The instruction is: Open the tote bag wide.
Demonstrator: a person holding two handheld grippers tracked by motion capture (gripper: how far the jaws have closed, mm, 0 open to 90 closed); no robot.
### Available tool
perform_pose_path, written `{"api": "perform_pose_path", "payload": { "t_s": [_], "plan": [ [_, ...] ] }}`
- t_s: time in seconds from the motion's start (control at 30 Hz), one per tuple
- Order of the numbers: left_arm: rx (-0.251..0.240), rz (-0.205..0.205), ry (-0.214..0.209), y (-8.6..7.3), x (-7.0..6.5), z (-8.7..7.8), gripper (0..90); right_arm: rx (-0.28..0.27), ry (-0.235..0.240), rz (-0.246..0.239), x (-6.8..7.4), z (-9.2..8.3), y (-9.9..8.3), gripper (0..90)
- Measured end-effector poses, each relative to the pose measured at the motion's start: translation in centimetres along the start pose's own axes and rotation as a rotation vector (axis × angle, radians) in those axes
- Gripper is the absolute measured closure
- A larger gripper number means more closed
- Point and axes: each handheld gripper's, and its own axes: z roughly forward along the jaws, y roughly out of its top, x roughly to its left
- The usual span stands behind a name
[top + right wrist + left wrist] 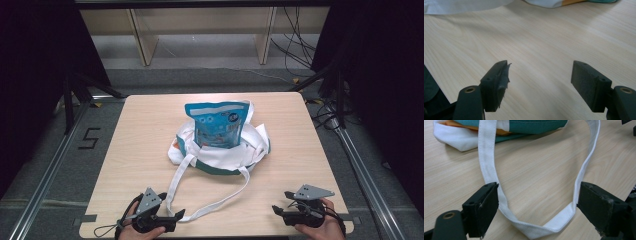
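At the near edge of the pale wooden table (140, 130), the person's left hand (134, 226) holds the left gripper (179, 216) low over the wood, pointing toward the middle. Seen from the left gripper view, its jaws stand wide apart, with the looped end of a white strap (541, 227) lying flat on the table between them. The strap runs just beside each jaw, and whether it touches them cannot be told; neither pad presses on it.

At the near right, the right hand (320, 227) holds the right gripper (276, 210), also low and aimed inward. The right gripper view shows its jaws spread wide over bare wood, with nothing between them. The inner pad of one jaw looks frayed.

From the left gripper the strap (210, 202) runs in a long loop across the table, up to a white tote bag (255, 147) with teal trim lying crumpled at the table's middle. An orange patch shows at the bag's left side. A blue printed pouch (220, 125) stands upright in the bag's open mouth, its top half rising clear of the fabric.

Beyond the table, pale wooden frame legs (142, 42) stand on the grey floor, with cables (295, 45) trailing at the far right.
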Motion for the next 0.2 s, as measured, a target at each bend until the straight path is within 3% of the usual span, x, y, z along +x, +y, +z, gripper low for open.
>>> {"api": "perform_pose_path", "payload": {
  "t_s": [0.13,0.2],
  "plan": [
    [-0.004,-0.074,-0.038,-0.09,0.08,0.04,15.8,0.005,-0.005,-0.005,0.03,0.03,-0.01,31.0],
    [0.000,-0.070,-0.023,-0.11,0.20,-0.01,15.8,0.015,0.017,-0.001,-0.05,0.04,0.01,31.0]
  ]
}}
